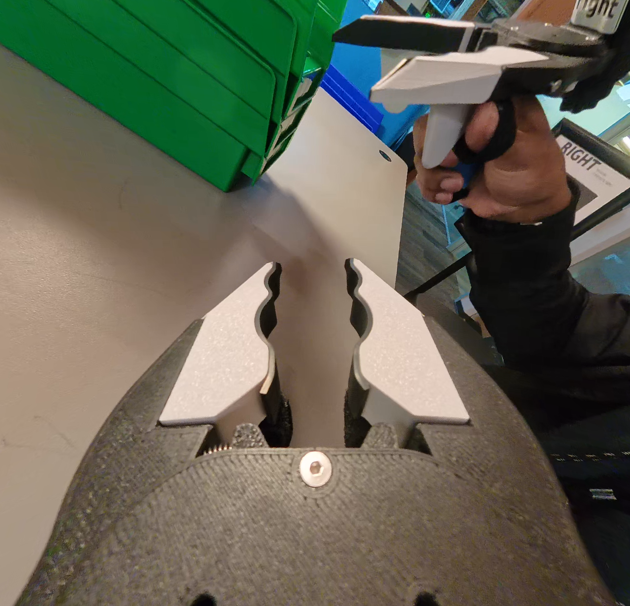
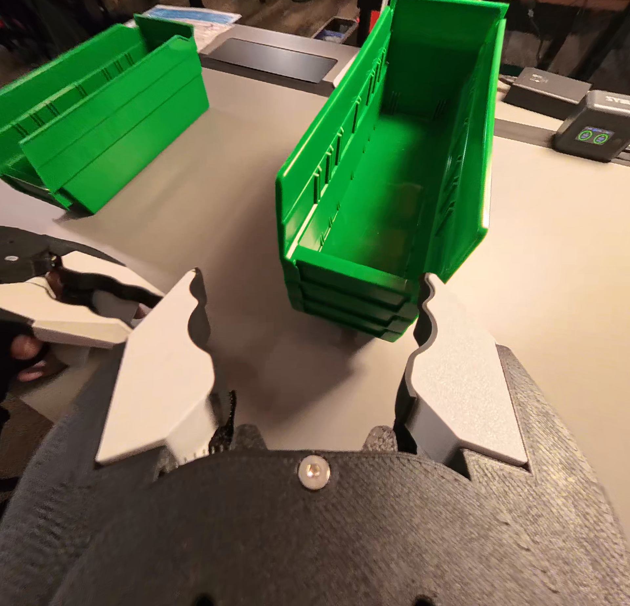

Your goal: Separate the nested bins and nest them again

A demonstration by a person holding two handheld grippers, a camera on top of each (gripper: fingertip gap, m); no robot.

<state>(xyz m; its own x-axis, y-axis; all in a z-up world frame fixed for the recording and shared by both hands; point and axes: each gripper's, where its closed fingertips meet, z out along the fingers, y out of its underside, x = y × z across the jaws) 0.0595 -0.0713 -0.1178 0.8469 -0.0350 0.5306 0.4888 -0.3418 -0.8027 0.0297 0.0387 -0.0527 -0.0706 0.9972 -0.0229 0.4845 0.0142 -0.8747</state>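
A stack of nested green bins (image 2: pixel 392 167) stands on the grey table (image 2: pixel 221 167), its near end just ahead of my right gripper (image 2: pixel 311 274). That gripper is wide open and empty, and its right fingertip (image 2: pixel 428 293) is beside the stack's near right corner. A second group of green bins (image 2: pixel 102 112) lies at the far left. In the left wrist view, nested green bins (image 1: pixel 153 61) fill the upper left. My left gripper (image 1: pixel 313 266) is open over bare table with nothing between its fingers. The right gripper (image 1: pixel 354 65) shows open at the upper right, held by a hand (image 1: pixel 504 174). The left gripper (image 2: pixel 102 296) shows at the left edge.
A black flat panel (image 2: pixel 272 63) is set in the table's far side. A dark box (image 2: pixel 549 92) and a grey device with a small screen (image 2: pixel 593 129) stand at the far right. The table's edge (image 1: pixel 399 215) runs close on the right, with a blue object (image 1: pixel 351 102) beyond.
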